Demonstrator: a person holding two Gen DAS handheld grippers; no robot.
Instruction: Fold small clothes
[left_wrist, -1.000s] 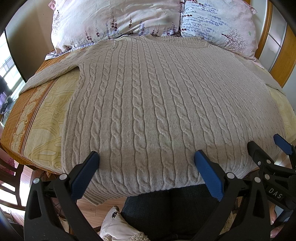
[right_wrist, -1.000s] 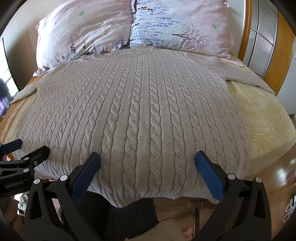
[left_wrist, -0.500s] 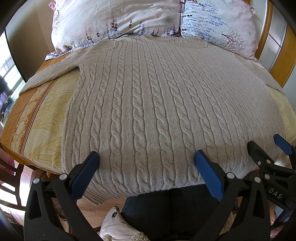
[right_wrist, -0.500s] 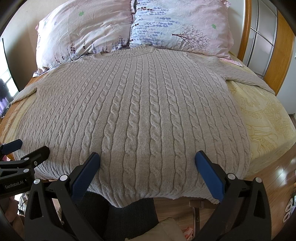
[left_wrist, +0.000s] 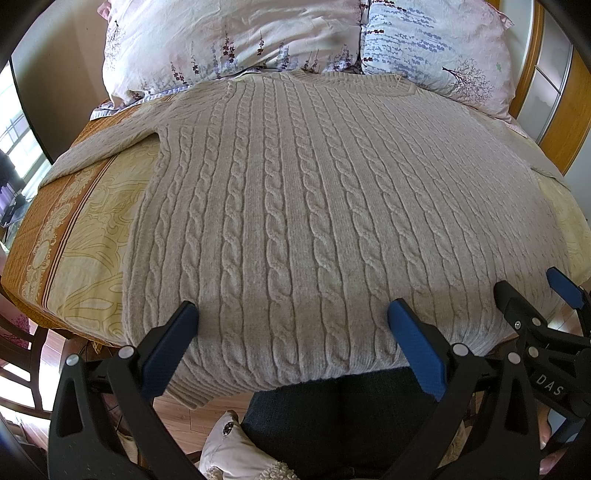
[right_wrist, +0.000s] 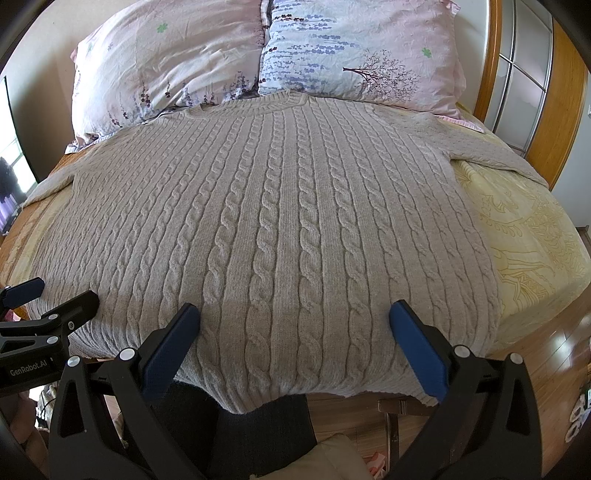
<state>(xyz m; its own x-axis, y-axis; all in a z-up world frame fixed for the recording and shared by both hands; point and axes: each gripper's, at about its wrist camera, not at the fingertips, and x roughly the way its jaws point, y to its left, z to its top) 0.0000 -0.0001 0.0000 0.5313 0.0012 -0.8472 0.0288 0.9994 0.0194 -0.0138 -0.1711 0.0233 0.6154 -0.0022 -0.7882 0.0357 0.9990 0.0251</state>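
While we've got both cams looking up the bed (left_wrist: 74, 236), the sweater (left_wrist: 314, 206) is laid out flat, front up, w/ its neck right at the head end, touching the two pillows. Its hem hangs a bit over the foot edge of the bed, closest to us.

One sleeve (left_wrist: 110, 144) runs out toward the left edge of the bed, the other sleeve (right_wrist: 491, 151) goes off toward the right edge. Yellow patterned sheet (right_wrist: 524, 240) shows on both sides of the sweater body.

Our left gripper (left_wrist: 291, 321) is hovering over the hem, approx at the left half, blue pads spread wide apart w/ nothing between them. Can't tell if the tips actually touch the knit. Right gripper (right_wrist: 295, 321) is the same deal over the right half of the hem: pads wide apart, nothing pinched. In each cam we can see the other gripper poking in from the side, so they're just beside each other along the foot edge.

Left pillow (right_wrist: 166, 62) is pinkish w/ purple flowers, right pillow (right_wrist: 362, 51) has a tree print. Below the hem there's dark trousers (left_wrist: 343, 417) of the person, plus wood floor (right_wrist: 546, 354).
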